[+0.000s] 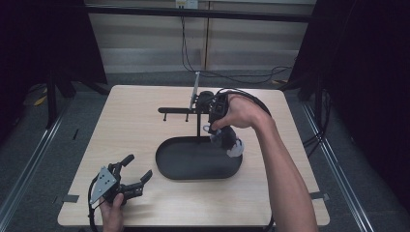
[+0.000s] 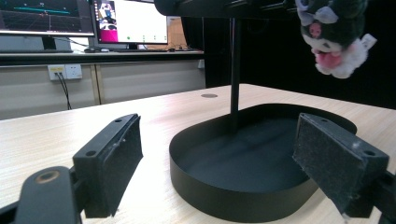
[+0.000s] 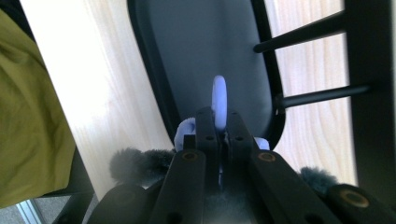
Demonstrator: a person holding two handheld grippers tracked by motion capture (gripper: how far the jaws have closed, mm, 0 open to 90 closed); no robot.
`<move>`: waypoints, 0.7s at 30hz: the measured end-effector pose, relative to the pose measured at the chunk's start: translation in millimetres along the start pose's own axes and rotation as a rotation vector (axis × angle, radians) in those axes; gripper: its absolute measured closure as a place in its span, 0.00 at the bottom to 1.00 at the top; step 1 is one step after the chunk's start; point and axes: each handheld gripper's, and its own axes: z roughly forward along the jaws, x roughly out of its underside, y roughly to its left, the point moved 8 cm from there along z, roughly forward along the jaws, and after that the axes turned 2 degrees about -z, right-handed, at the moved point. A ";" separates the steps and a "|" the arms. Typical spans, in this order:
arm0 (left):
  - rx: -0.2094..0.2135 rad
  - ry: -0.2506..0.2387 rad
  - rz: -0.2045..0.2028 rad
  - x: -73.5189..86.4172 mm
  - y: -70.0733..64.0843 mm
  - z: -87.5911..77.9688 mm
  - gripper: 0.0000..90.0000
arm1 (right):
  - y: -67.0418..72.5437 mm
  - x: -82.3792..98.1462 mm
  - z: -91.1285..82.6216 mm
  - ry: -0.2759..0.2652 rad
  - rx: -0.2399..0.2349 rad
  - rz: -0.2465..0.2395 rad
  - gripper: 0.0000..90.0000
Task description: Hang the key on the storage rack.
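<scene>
High view: above person's side, looking forward and down on whole black tray (image 1: pixel 198 166). Left gripper view: low, near tray (image 2: pixel 243 196), facing across it toward monitors. Right gripper view: close above tray (image 3: pixel 154 70), looking down. All three share tray.

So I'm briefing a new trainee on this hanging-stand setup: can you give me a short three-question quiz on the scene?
1. True or false: the left gripper is shut on the plush toy.
2. What hangs from the right gripper?
A. a plush toy by its white ring
B. a metal spoon
C. a folded cloth
3. What lies on the table beneath the toy?

Key:
1. False. Its jaws stand open and empty, near the table's front edge.
2. A.
3. The black oval tray, from which the stand's post rises.
</scene>
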 end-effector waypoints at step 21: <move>0.003 -0.010 -0.007 -0.4 -0.8 0.6 0.17 | -23.9 0.4 10.6 0.051 -0.014 0.009 0.97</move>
